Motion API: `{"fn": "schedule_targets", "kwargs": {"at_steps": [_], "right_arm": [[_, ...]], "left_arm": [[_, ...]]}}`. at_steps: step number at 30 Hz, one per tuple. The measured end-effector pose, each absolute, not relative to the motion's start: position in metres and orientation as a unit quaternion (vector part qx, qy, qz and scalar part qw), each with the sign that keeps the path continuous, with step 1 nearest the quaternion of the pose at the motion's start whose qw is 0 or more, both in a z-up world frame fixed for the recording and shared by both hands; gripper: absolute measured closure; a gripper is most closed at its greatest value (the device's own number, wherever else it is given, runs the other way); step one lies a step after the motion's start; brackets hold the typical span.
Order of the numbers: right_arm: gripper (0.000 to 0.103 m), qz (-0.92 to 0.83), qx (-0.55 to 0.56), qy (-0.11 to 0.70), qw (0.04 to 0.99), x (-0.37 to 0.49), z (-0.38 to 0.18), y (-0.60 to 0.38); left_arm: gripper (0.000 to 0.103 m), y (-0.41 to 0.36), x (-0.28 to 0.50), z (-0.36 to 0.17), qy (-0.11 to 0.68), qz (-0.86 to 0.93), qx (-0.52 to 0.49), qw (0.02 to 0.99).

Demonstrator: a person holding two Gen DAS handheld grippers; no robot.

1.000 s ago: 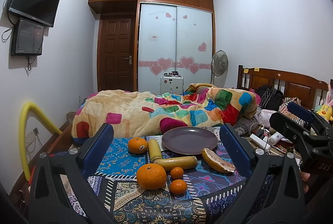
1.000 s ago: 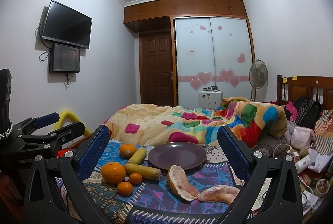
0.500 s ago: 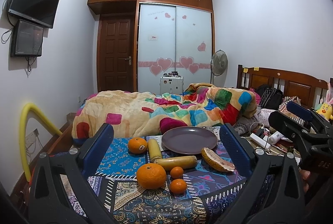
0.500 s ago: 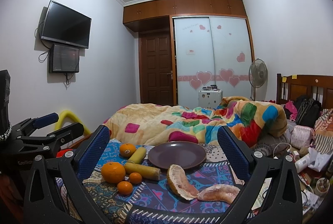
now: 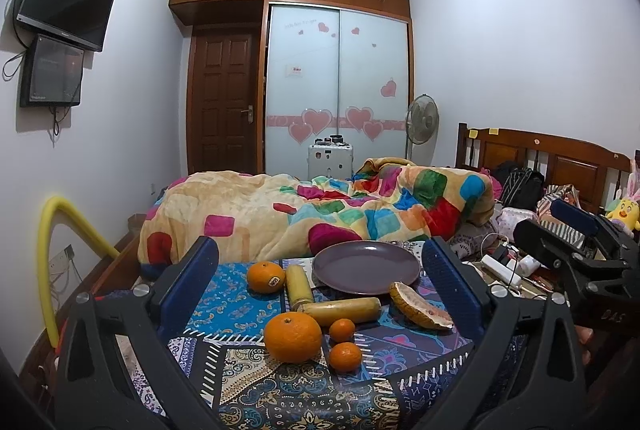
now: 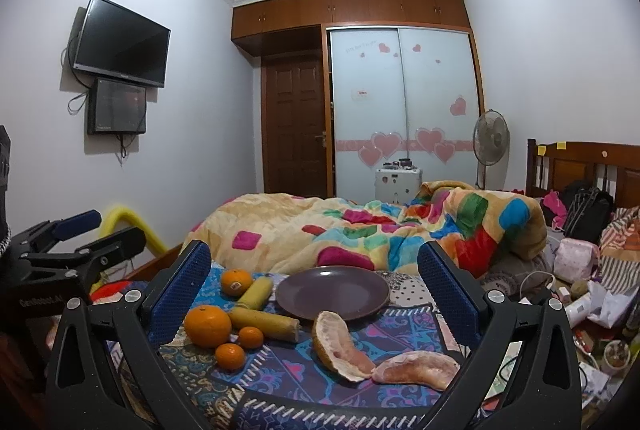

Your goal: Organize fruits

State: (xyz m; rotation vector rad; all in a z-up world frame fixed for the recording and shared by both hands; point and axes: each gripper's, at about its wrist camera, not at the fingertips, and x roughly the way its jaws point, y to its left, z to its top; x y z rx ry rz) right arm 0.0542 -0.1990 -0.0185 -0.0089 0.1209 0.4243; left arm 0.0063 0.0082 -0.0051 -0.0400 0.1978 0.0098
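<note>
"DAS" marks my right gripper [image 5: 576, 226] at right of frame. Both grippers, left [image 5: 320, 294] too, hover spread wide, holding nothing. Stickered orange [image 5: 265, 277] sits left of the centre plate [image 5: 366, 267].

Glossy smooth plate [image 5: 366, 266] on patterned cloth [image 5: 224, 304]; fleecy blanket [image 5: 256, 206], wooden headboard [image 5: 560, 158].

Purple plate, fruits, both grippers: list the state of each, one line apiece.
Purple plate: empty.
Large orange: whole, on the cloth.
Stickered orange: whole, unpeeled.
Pomelo wedges: peeled, off the plate.
Left gripper: open, holding nothing.
Right gripper: open, holding nothing.
</note>
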Motion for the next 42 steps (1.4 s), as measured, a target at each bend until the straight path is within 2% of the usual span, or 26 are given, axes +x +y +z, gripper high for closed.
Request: {"fn": "schedule_targets", "kwargs": {"at_steps": [12, 27, 37, 40, 42], "right_arm": [[0.0, 0.165, -0.074, 0.143, 0.973, 0.101, -0.057, -0.219], [0.0, 0.166, -0.189, 0.283, 0.926, 0.156, -0.118, -0.247], [0.002, 0.21, -0.206, 0.334, 0.895, 0.181, -0.134, -0.252], [0.006, 0.228, -0.199, 0.34, 0.89, 0.186, -0.134, -0.253], [0.015, 0.237, -0.189, 0.348, 0.887, 0.193, -0.135, -0.252]], "left_arm": [[0.0, 0.02, 0.039, -0.029, 0.155, 0.024, 0.007, 0.988], [0.0, 0.054, 0.112, -0.107, 0.316, 0.02, -0.037, 0.948], [0.0, 0.043, 0.133, -0.127, 0.345, 0.011, -0.018, 0.938], [0.0, 0.041, 0.139, -0.131, 0.352, 0.011, -0.018, 0.936], [0.0, 0.041, 0.142, -0.133, 0.356, 0.01, -0.018, 0.934]]}}
